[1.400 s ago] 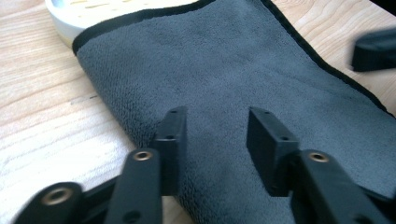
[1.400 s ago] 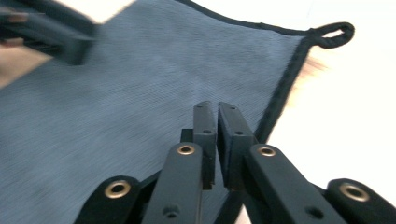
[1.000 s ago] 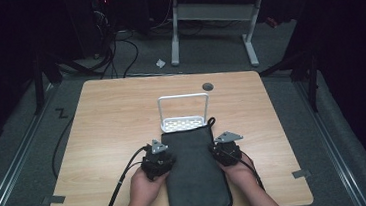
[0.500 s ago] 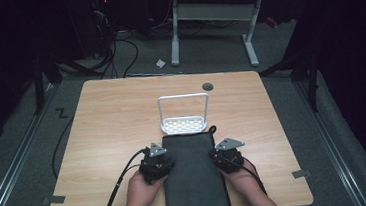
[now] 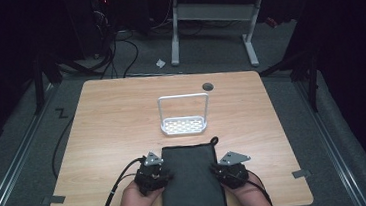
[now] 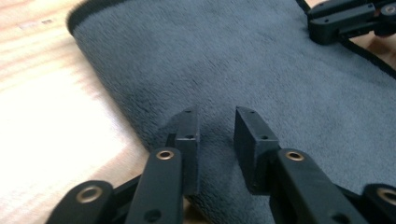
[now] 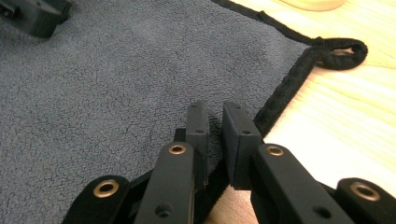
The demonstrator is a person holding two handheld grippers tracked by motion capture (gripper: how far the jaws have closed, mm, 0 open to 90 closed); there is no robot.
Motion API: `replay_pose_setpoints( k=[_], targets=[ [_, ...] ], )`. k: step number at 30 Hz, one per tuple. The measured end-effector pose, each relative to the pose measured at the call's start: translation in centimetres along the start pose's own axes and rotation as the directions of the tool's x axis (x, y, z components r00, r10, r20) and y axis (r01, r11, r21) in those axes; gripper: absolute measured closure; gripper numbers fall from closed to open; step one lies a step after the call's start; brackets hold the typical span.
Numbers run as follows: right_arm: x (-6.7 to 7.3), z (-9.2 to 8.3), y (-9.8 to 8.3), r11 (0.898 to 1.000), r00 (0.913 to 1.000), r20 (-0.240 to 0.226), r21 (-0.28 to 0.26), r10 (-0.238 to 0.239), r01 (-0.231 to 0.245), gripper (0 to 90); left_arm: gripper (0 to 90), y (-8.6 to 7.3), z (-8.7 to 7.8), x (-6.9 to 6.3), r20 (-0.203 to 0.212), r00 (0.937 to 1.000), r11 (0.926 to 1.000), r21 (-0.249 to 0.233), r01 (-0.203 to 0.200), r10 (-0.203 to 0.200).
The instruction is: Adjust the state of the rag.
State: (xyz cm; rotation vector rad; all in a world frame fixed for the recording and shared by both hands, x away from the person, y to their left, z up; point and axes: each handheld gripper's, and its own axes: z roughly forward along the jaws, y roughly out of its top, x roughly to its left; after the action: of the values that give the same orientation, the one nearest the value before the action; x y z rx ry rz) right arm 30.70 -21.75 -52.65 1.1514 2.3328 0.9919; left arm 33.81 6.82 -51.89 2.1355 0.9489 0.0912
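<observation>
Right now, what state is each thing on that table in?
Dark towel: folded into a long strip, lying flat, its hanging loop at a far corner.
White rack: upright beyond the towel, nothing on it.
Left tool: jaws parted over the towel's edge, just been opening.
Right tool: narrow gap, also opening, at the opposite edge.

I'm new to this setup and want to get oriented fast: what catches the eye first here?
A dark grey towel lies folded at the table's near edge, with the left gripper and right gripper at its two sides, jaws slightly apart and just opening over the cloth. Behind it stands a white wire rack.
</observation>
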Motion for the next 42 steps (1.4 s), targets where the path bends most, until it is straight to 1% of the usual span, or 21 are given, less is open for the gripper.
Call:
replay_pose_setpoints(
  k=[2,4,5,7,12,14,16,19,23,26,28,29,32,34,36,37,39,41,42],
  targets=[
    [-0.1,0.0,0.0,1.000,1.0000,-0.006,-0.004,0.004,-0.004,81.7,68.6,0.4,-0.2,0.4,-0.021,0.9998,0.9998,-0.021,0.000,0.000],
    [-0.1,0.0,-0.1,1.000,1.0000,-0.005,-0.006,0.002,-0.002,81.7,66.3,0.7,-0.4,0.9,-0.038,0.9991,0.9989,-0.045,0.016,-0.018],
    [-0.1,0.0,-0.1,1.000,1.0000,-0.004,-0.007,-0.001,0.001,81.7,65.4,0.9,-0.5,1.2,-0.046,0.9984,0.9976,-0.062,0.030,-0.033],
    [0.0,0.0,-0.1,1.000,1.0000,-0.002,-0.007,0.001,-0.001,81.7,63.5,1.1,-0.8,1.8,-0.064,0.9966,0.9951,-0.087,0.045,-0.051],
    [0.0,0.1,-0.1,1.000,1.0000,0.002,-0.013,-0.002,0.002,81.7,63.1,1.7,-1.3,2.7,-0.095,0.9928,0.9913,-0.116,0.063,-0.074],
    [0.0,0.1,-0.1,1.000,1.0000,0.004,-0.013,-0.005,0.005,81.7,61.1,2.0,-1.2,3.0,-0.109,0.9910,0.9906,-0.121,0.064,-0.077],
    [0.0,0.1,-0.1,1.000,1.0000,0.002,-0.013,-0.003,0.003,81.7,57.5,2.2,-1.0,3.5,-0.115,0.9895,0.9899,-0.121,0.074,-0.088],
    [0.0,0.1,-0.1,1.000,1.0000,0.002,-0.012,-0.006,0.007,81.7,50.2,2.4,-0.2,4.2,-0.119,0.9863,0.9866,-0.129,0.099,-0.115],
    [0.0,0.1,-0.1,1.000,1.0000,0.002,-0.012,-0.007,0.007,81.7,43.8,2.7,1.1,4.9,-0.085,0.9824,0.9795,-0.129,0.155,-0.166],
    [0.0,0.1,-0.1,1.000,1.0000,0.003,-0.013,-0.008,0.008,81.7,43.0,2.7,1.9,4.6,-0.073,0.9817,0.9794,-0.113,0.167,-0.176],
    [0.0,0.1,-0.1,1.000,0.9999,0.003,-0.013,-0.010,0.010,81.7,44.1,2.6,2.4,4.4,-0.081,0.9806,0.9803,-0.100,0.170,-0.178],
    [0.0,0.1,-0.1,1.000,0.9999,0.003,-0.014,-0.011,0.011,81.7,46.2,2.5,2.5,4.3,-0.081,0.9806,0.9802,-0.102,0.170,-0.178],
    [0.0,0.1,-0.1,1.000,0.9999,0.001,-0.013,-0.011,0.011,81.7,56.5,2.5,2.6,4.2,-0.078,0.9802,0.9792,-0.105,0.174,-0.182],
    [0.0,0.1,-0.1,1.000,0.9999,0.004,-0.013,-0.013,0.013,81.6,64.7,2.3,2.7,4.1,-0.076,0.9826,0.9804,-0.114,0.161,-0.170],
    [0.0,0.1,-0.1,1.000,0.9999,0.005,-0.011,-0.013,0.013,81.6,71.7,2.0,2.8,4.1,-0.075,0.9869,0.9832,-0.126,0.132,-0.142],
    [0.0,0.1,-0.1,1.000,0.9999,0.005,-0.011,-0.013,0.013,81.6,76.2,1.8,2.9,4.1,-0.071,0.9876,0.9821,-0.137,0.130,-0.140],
    [0.0,0.1,-0.1,1.000,1.0000,0.002,-0.013,-0.009,0.009,81.6,79.1,1.7,2.9,4.1,-0.064,0.9873,0.9803,-0.144,0.135,-0.146],
    [0.0,0.1,-0.1,1.000,1.0000,-0.003,-0.012,0.002,-0.002,80.4,79.2,1.6,2.9,4.0,-0.071,0.9878,0.9810,-0.147,0.127,-0.139],
    [-0.1,0.1,0.0,1.000,0.9999,-0.006,-0.017,0.008,-0.008,78.9,79.2,1.6,2.9,4.0,-0.069,0.9875,0.9803,-0.148,0.130,-0.141]
  ],
)
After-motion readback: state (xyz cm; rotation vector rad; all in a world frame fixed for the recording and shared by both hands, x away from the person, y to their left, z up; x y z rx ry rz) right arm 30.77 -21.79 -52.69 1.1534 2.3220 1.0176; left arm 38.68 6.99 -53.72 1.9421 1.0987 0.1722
